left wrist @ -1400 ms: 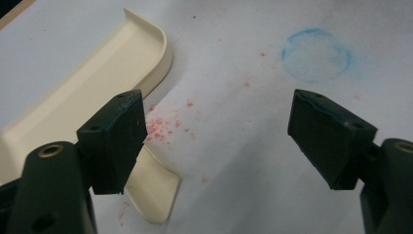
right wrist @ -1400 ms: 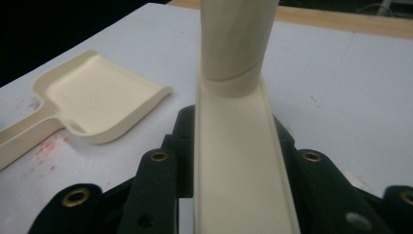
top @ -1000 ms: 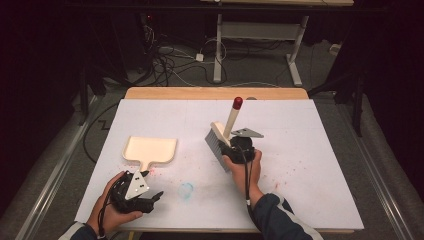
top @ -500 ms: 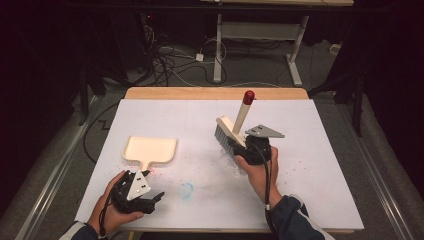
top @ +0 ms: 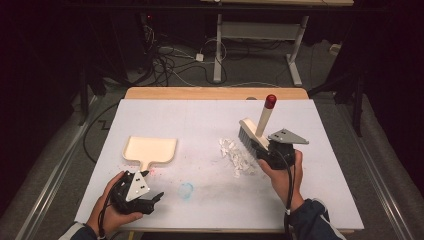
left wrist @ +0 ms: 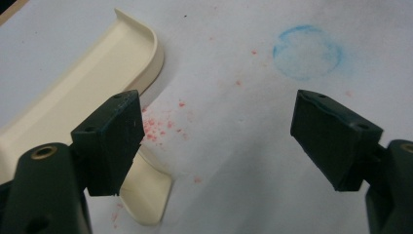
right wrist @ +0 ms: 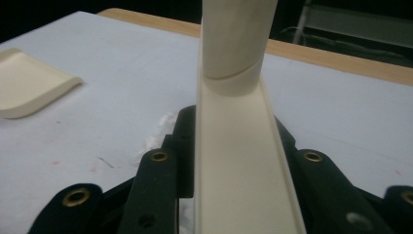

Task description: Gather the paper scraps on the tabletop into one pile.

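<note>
While my right gripper (top: 267, 152) pinches the cream plastic hand brush with the red-tipped handle (top: 256, 131), its jaws pressed against both sides of the brush's flat back, the bristles rest on the white table cover (top: 200, 125) at about four o'clock from the table's middle. From the right gripper view the cream handle (right wrist: 237, 146) rises straight up between the black jaws. Just at nine o'clock of the bristles lies a small heap of crumpled white paper scraps (top: 235, 156), touching or nearly touching them; I cannot tell which.

My left gripper (top: 142, 197) sits low at seven o'clock on the table, jaws spread wide and holding nothing. The cream plastic dustpan (top: 150, 149) lies flat just at twelve o'clock of it, its short handle (left wrist: 146, 200) pointing back toward me, beside the left jaw. Faint red specks (left wrist: 160, 127) dot the cover between the jaws, and a pale blue ring stain (left wrist: 307, 52) lies ahead of them.
</note>
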A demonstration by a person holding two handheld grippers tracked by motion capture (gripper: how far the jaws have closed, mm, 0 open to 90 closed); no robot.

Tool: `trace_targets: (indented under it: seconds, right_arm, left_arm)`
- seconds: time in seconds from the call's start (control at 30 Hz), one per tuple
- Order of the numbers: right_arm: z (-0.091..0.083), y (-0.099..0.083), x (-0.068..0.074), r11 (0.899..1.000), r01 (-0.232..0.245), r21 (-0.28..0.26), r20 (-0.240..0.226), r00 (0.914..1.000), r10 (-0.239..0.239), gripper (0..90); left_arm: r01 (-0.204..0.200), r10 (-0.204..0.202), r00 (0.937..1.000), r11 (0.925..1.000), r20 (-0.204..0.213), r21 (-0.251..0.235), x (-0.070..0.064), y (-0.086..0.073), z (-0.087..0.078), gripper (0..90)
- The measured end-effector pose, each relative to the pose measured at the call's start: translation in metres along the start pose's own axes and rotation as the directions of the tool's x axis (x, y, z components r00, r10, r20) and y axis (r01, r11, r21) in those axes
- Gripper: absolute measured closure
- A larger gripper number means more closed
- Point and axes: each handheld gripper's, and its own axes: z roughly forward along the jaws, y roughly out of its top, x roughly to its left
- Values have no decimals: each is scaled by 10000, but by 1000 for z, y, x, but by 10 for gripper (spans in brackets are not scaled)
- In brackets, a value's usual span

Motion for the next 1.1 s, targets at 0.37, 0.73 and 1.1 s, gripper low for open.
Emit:
trace_targets:
  seconds: [0.37, 0.73, 1.1]
  right_arm:
    - [24, -25, -7, 9987, -293, 427, 1775, 9839, 213, 673]
    - [51, -19, 28, 9995, -298, 137, 1655, 9858, 272, 673]
    - [48, -13, 24, 9985, -297, -456, 1221, 9919, 350, 671]
  left_arm:
    - [-39, 40, 10000, 10000, -56, 43, -2, 0, 1, 190]
    - [-68, 69, 10000, 9999, -20, 139, 0, 3, 6, 189]
    - [33, -33, 10000, 9999, -75, 97, 2, 3, 8, 190]
